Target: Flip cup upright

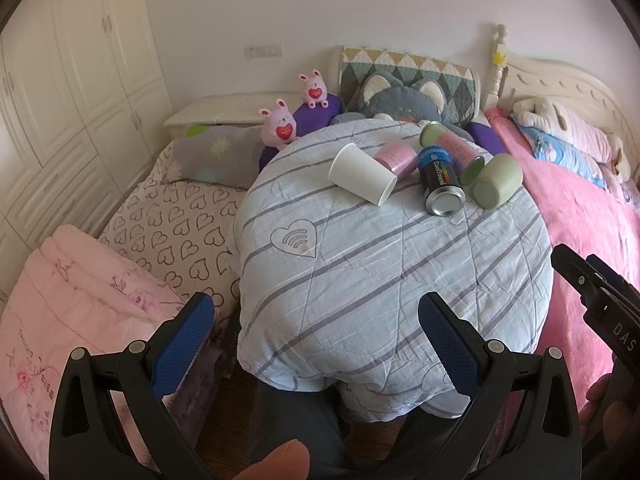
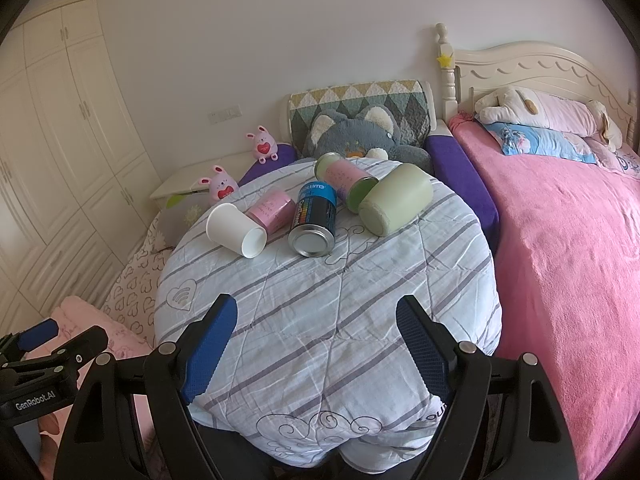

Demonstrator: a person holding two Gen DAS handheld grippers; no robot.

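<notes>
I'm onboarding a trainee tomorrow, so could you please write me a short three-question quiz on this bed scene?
1. True or false: the white paper cup stands upright on the striped quilt.
2. Which container lies farthest right in the right wrist view? A) pink cup B) black can C) pale green mug
3. Fill in: both the left gripper and the right gripper are ____ and hold nothing.

Key: 1 false, it lies on its side; 2 C; 3 open.
</notes>
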